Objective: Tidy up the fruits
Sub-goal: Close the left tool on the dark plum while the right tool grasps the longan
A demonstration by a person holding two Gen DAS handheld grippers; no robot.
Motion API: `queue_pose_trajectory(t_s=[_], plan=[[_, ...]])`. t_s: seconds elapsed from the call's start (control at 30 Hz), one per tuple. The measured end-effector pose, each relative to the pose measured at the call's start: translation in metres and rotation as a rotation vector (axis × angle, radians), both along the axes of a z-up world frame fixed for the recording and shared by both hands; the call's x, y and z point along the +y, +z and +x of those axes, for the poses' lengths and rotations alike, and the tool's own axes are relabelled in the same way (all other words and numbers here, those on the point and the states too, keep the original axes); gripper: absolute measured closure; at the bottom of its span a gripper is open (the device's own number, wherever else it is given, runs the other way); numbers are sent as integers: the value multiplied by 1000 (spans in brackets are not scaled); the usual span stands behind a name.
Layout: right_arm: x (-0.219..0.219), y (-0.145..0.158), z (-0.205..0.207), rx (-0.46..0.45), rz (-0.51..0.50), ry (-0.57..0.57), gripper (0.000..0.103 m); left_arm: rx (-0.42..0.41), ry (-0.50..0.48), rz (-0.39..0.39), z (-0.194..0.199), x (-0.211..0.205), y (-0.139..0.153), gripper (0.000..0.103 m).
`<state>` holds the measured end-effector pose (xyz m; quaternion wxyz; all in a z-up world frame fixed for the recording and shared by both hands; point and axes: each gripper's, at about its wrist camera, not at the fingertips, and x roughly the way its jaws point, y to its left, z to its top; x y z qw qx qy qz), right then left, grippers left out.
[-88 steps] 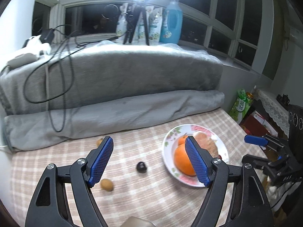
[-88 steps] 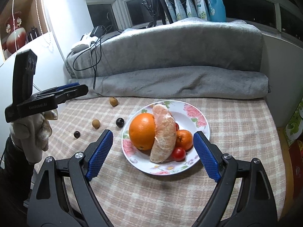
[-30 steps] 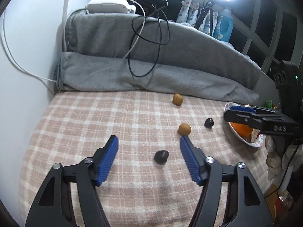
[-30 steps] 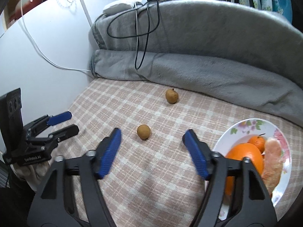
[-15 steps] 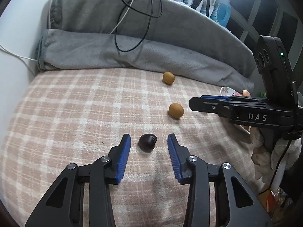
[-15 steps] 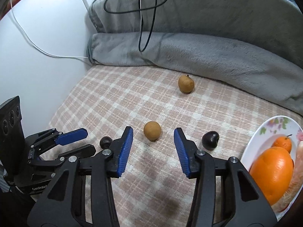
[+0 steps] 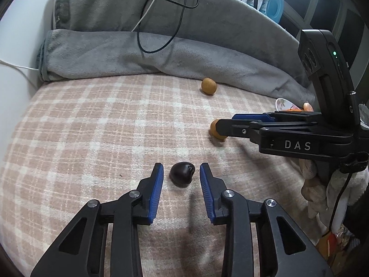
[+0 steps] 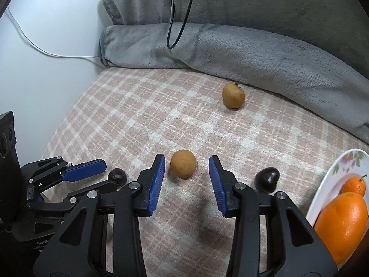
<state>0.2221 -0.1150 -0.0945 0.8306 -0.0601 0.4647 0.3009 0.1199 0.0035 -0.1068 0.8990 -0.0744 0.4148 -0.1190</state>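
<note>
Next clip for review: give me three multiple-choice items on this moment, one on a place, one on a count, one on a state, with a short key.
1. Where is the flowered white plate seen from the right wrist camera?
A. at the right edge of the checked cloth
B. on the grey blanket
C. between the right gripper's jaws

2. How many small round tan fruits lie loose on the cloth?
A. one
B. two
C. four

3. What stands between the left gripper's jaws?
A. nothing
B. an orange
C. a small dark fruit, not yet pinched

Key: 1 A, the plate sits at the cloth's right side. 2 B, one tan fruit between the right gripper's jaws, another near the blanket. 3 C, gaps show on both sides of the dark fruit; the jaws have just been closing.
</note>
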Motion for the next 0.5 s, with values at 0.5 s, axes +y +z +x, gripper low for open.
queue_pose_trajectory(t_s=[0.5], plan=[[16, -12, 7, -18, -60, 35, 70, 26, -13, 50, 10, -7, -12, 76]])
